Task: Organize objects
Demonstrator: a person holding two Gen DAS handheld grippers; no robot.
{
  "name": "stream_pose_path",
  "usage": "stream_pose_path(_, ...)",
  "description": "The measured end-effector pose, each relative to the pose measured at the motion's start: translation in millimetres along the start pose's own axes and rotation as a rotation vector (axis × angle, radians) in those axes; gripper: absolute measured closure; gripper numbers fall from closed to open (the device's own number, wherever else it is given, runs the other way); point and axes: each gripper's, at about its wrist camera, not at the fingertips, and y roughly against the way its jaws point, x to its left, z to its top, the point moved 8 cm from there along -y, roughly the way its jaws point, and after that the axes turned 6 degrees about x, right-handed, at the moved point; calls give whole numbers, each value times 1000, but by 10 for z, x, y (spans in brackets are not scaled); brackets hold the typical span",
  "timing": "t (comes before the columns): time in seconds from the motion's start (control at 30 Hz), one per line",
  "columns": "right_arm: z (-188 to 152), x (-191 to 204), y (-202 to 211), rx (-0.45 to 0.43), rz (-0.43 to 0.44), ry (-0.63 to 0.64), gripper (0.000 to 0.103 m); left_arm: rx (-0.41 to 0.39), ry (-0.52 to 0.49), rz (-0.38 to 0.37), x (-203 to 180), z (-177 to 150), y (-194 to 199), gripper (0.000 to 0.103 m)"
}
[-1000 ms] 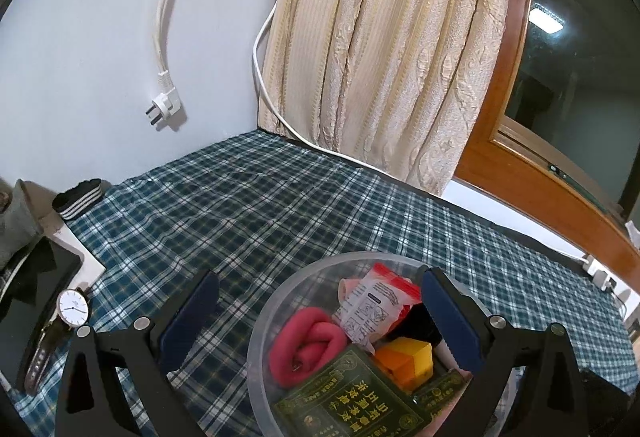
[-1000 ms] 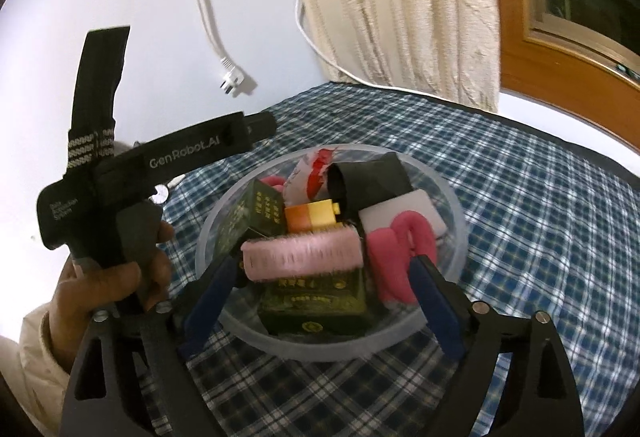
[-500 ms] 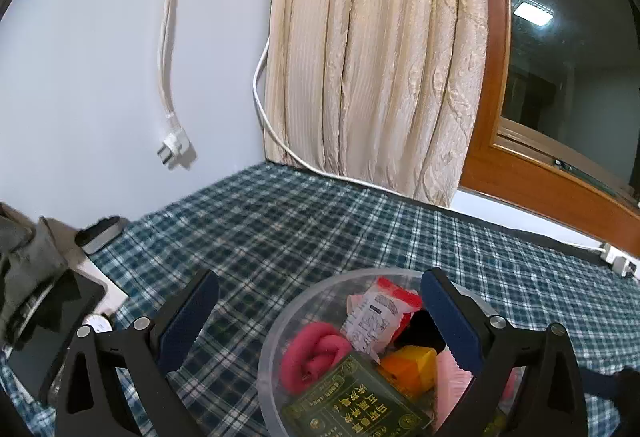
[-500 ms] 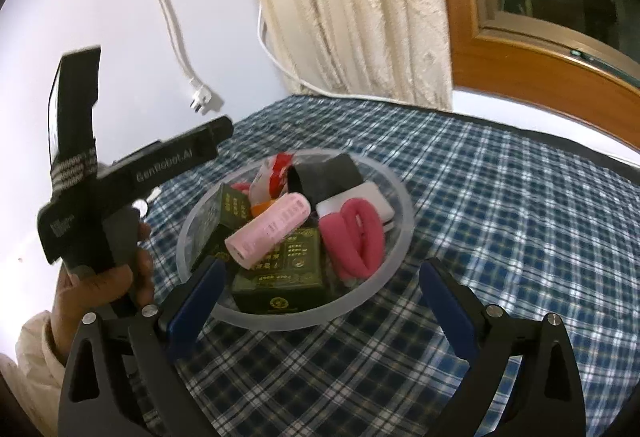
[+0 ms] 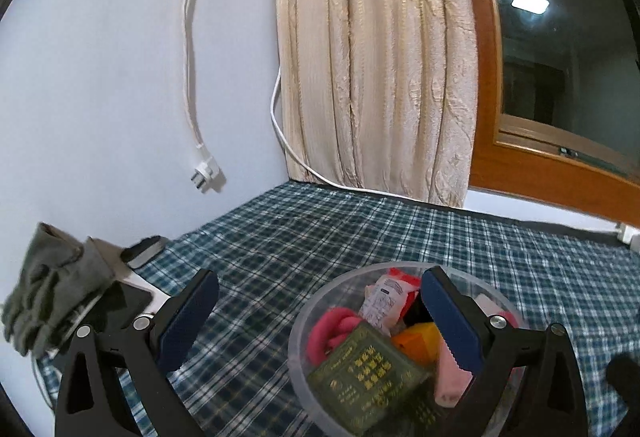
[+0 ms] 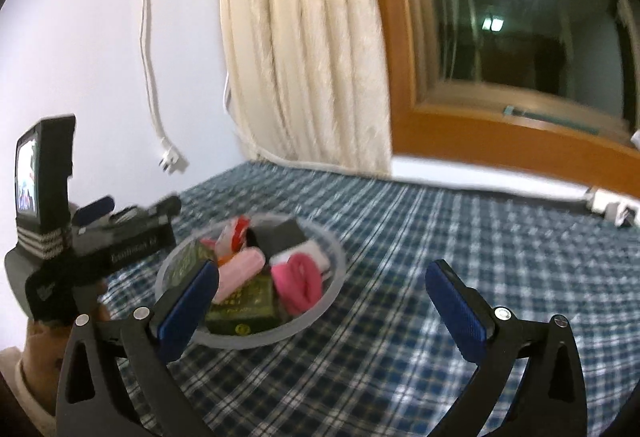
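Clear plastic bowl (image 6: 332,301) of oddments sat on the plaid cloth (image 6: 460,237), left of the spread right gripper (image 6: 322,301); the left gripper (image 5: 320,321) gaped too.

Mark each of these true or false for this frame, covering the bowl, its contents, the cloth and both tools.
1. The clear bowl sits on a blue plaid cloth. True.
2. The bowl holds nothing. False: it holds several items, including a dark green box, a pink roller and an orange block.
3. The right tool is clamped on the pink roller. False: its jaws stand wide apart and grip nothing.
4. The left tool is open. True.
5. A white plug hangs loose against the wall. True.
6. The curtain is dark red. False: it is cream.
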Motion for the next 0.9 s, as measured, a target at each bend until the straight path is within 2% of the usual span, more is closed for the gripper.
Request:
stream_pose_path(0.13, 60, 6, 237, -98, -126, 58, 0, -5, -38, 12, -76, -46, 121, 1)
stream_pose_path(0.3, -109, 128, 237, -101, -193, 152, 0, -2, -45, -7, -117, -104, 262, 1)
stream_pose_path(0.43, -199, 274, 126, -13, -128, 187, 0, 8, -47, -12, -103, -167, 346, 1)
stream_pose_path(0.53, -292, 393, 38, 84, 36, 146, 0, 3, -55, 29, -42, -219, 404, 1)
stream_pose_path(0.6, -358, 431, -32, 134, 87, 120, 0, 2, -68, 64, 6, -257, 424, 1)
stream_pose_path(0.67, -391, 451, -103, 167, 100, 111, 0, 23, -67, 68, 54, -308, 412, 1)
stream_pose_path(0.9, -434, 556, -174, 180, 61, 155, 0, 83, -32, 66, 231, -469, 335, 1)
